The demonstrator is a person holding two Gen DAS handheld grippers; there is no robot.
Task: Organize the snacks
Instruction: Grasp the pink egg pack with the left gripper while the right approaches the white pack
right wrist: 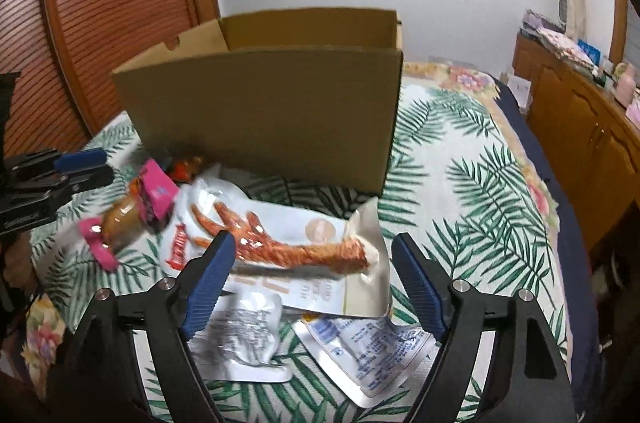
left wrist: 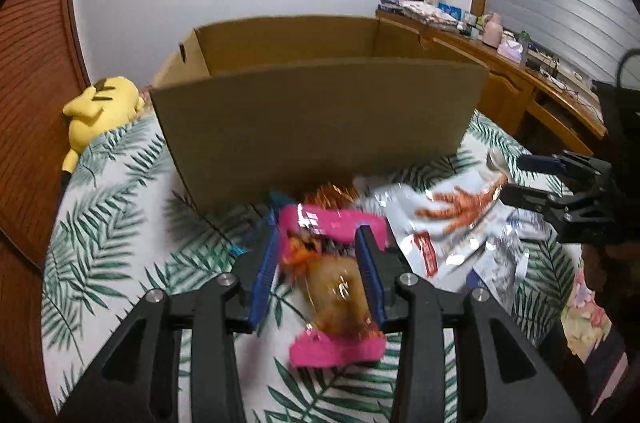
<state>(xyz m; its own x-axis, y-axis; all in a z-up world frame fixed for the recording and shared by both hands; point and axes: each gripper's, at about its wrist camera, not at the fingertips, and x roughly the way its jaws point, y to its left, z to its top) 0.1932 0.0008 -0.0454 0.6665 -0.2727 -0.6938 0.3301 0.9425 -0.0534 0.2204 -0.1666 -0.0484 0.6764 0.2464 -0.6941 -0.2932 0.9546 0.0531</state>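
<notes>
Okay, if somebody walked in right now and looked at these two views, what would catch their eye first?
Probably the big open cardboard box standing on the palm-leaf bedspread. Next, the pink-ended snack packet between the left gripper fingers, and just right of it the silver chicken-foot pouch, which the open right gripper hovers over.

Bedspread [left wrist: 120, 191]: you see white cloth with green palm leaves.
Plush [left wrist: 100, 107]: your yellow toy lies at the bedspread's far left edge, beside the louvred door [left wrist: 32, 71].
Dresser [right wrist: 580, 127]: on your right, wooden, cluttered on top.
</notes>
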